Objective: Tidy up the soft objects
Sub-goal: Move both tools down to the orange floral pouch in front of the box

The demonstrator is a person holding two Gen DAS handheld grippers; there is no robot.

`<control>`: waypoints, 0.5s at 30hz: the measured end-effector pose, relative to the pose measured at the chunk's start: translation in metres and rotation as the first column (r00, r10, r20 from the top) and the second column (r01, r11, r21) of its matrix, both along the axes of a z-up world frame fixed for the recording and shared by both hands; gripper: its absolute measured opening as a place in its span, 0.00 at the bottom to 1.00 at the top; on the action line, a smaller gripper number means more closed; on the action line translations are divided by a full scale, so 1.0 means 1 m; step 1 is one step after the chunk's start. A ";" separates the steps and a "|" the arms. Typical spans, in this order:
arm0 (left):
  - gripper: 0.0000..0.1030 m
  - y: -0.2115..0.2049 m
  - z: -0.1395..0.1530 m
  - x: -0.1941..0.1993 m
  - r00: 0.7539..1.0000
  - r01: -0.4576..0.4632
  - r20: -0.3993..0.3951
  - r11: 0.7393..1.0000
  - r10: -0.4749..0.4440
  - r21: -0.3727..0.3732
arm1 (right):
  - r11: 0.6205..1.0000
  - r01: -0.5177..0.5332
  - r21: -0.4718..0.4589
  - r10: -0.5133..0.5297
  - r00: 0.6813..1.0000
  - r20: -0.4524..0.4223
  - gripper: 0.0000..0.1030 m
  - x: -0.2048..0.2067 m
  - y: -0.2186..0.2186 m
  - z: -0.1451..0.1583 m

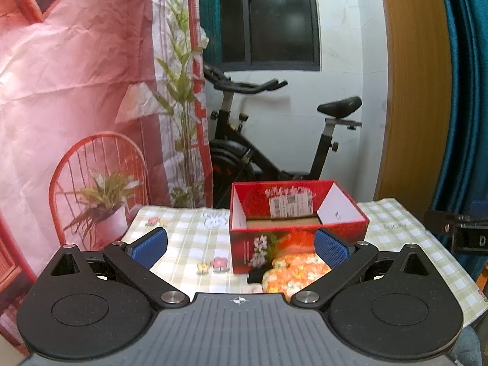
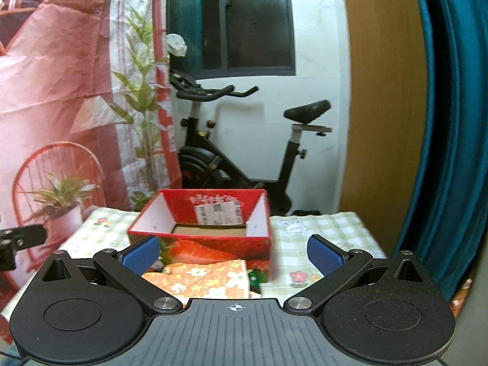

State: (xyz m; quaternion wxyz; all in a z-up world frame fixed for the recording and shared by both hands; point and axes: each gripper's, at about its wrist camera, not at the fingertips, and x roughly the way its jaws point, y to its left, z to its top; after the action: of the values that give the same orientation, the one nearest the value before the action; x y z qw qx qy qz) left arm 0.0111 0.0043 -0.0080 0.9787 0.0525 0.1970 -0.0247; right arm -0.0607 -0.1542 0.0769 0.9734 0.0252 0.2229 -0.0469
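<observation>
Left tongs [image 1: 241, 245]: released, blue pads wide apart, grasping nothing.
Right tongs [image 2: 233, 251]: likewise spread and empty.
Orange flower-printed soft cloth bundle [image 2: 201, 277]: lies on the green-checked surface [image 2: 329, 228], just before the box.
Open red cardboard box [image 2: 213, 244]: looks empty.
Progress: seemingly nothing packed; the bundle remains.

An orange floral cloth [image 2: 201, 277] lies low in the frame, its near edge hidden behind the gripper body. The red box [image 1: 292, 238] blocks the cloth's far side in the left wrist view; its label print is too blurred to read. A dark object [image 2: 255, 280] beside the cloth is indistinct.
</observation>
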 end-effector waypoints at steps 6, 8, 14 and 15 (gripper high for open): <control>1.00 0.000 -0.002 0.017 1.000 0.012 0.028 0.999 -0.013 0.038 | 0.997 -0.033 0.075 0.027 0.996 0.085 1.00 0.010 -0.017 -0.021; 1.00 0.001 -0.006 0.025 0.999 0.021 0.024 0.999 -0.022 0.036 | 0.997 -0.029 0.065 0.021 0.993 0.116 1.00 0.016 -0.020 -0.019; 1.00 0.000 -0.024 0.048 1.000 0.002 0.025 1.000 -0.003 0.012 | 0.997 -0.022 0.067 0.010 0.986 0.168 1.00 0.033 -0.030 -0.030; 1.00 0.001 -0.026 0.052 1.000 -0.002 0.025 1.000 0.002 0.010 | 0.998 -0.020 0.064 0.009 0.985 0.171 1.00 0.036 -0.031 -0.033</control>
State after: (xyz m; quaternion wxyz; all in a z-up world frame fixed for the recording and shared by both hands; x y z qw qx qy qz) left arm 0.0634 0.0049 -0.0338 0.9808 0.0576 0.1849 -0.0220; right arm -0.0246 -0.1854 0.0436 0.9878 0.0593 0.1405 -0.0301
